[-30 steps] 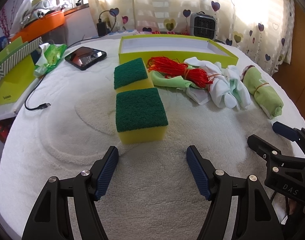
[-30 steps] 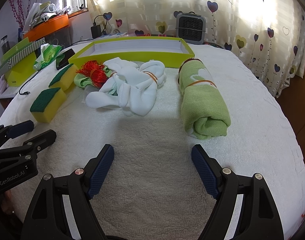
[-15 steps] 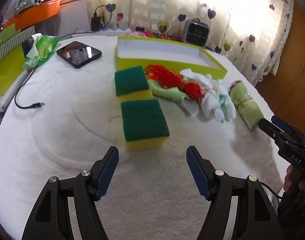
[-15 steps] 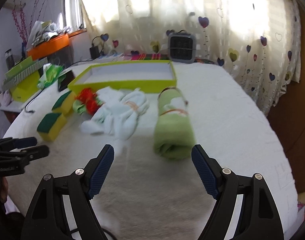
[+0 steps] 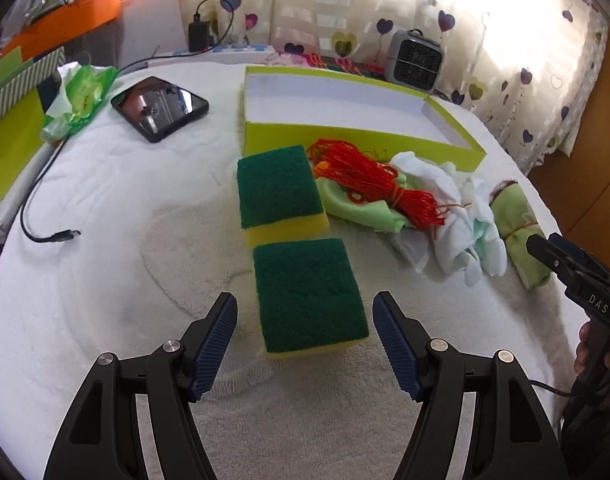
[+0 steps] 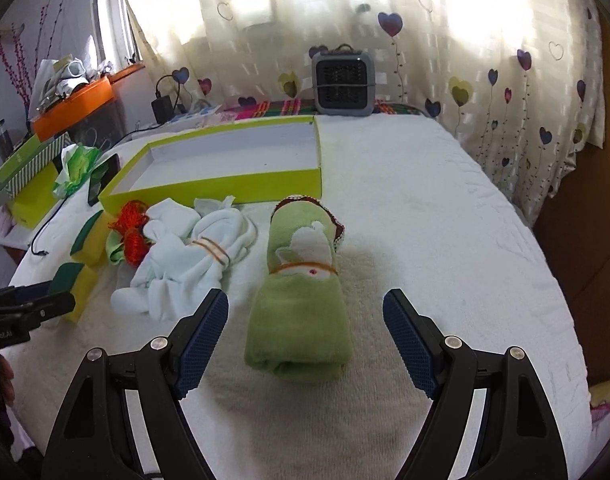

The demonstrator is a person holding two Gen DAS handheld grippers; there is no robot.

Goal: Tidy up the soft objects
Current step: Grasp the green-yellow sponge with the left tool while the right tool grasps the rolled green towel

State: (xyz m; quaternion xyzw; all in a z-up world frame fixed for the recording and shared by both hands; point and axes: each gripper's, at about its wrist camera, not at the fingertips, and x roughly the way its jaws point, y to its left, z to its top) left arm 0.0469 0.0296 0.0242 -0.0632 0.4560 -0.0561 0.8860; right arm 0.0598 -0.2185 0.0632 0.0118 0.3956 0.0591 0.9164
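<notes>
My left gripper (image 5: 305, 340) is open, its fingers on either side of the near yellow sponge with a green top (image 5: 309, 296). A second sponge (image 5: 279, 190) lies just beyond it. An orange cord bundle (image 5: 369, 180), a light green cloth (image 5: 357, 208) and a white cloth bundle (image 5: 457, 224) lie to the right. My right gripper (image 6: 305, 336) is open, straddling the near end of a rolled green towel (image 6: 305, 280) bound with a rubber band. An empty lime-green box (image 6: 233, 156) stands behind the row.
White towelling (image 6: 445, 240) covers the table. A phone (image 5: 159, 106), a charging cable (image 5: 45, 216) and a green wrapper (image 5: 79, 96) lie at the left, with green boxes (image 5: 9, 136) at the edge. A small grey heater (image 6: 341, 86) stands by the curtain. The table edge drops off at the right.
Both grippers have risen and then moved forward. The left now brackets the near sponge, and the right now brackets the near end of the rolled green towel. Both stayed open.
</notes>
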